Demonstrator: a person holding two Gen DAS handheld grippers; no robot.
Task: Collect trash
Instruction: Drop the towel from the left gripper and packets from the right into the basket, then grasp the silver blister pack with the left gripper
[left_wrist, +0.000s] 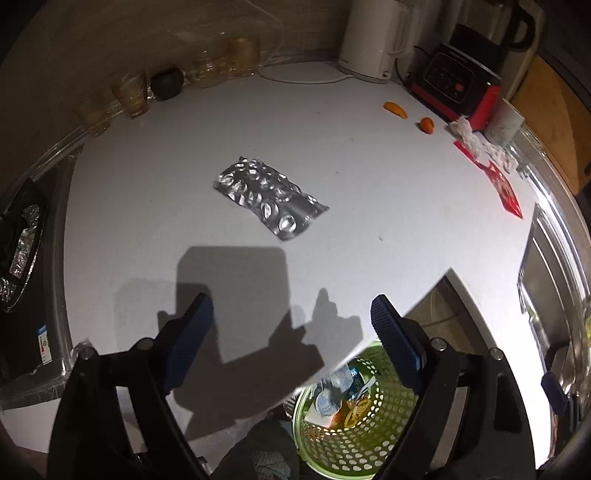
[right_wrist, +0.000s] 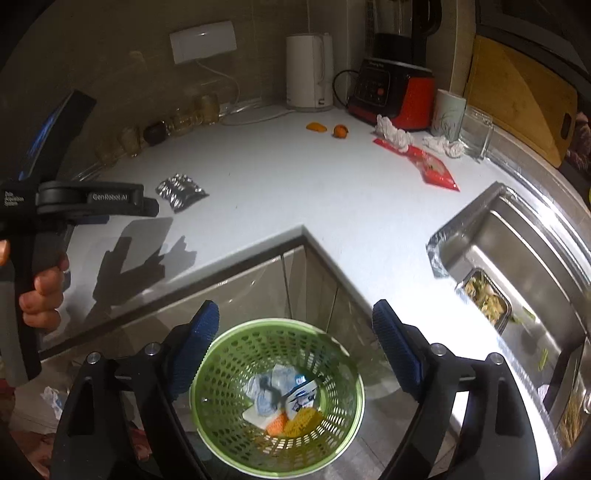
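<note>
Crumpled silver foil blister pack (left_wrist: 269, 197): flat on white worktop (left_wrist: 369, 206), ahead of left gripper (left_wrist: 291, 328) (fingers released, empty). Right gripper (right_wrist: 295, 332): fingers spread, poised above round green perforated plastic basket (right_wrist: 229, 424) holding wrappers.

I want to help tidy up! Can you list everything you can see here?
blister pack: 1, silver, middle of counter
orange peels: 2, orange, far counter by kettle
crumpled tissues: 2, white, near blender and mug
snack wrapper: 1, red, right of counter
waste basket: 1, green, on floor, trash inside
kettle: 1, white, back
blender: 1, red-black, back
mug: 1, pale, beside blender
glass jars: several, amber, left back edge
sink: 1, steel, right
left tongs: open, empty
right tongs: open, empty, above basket
</note>
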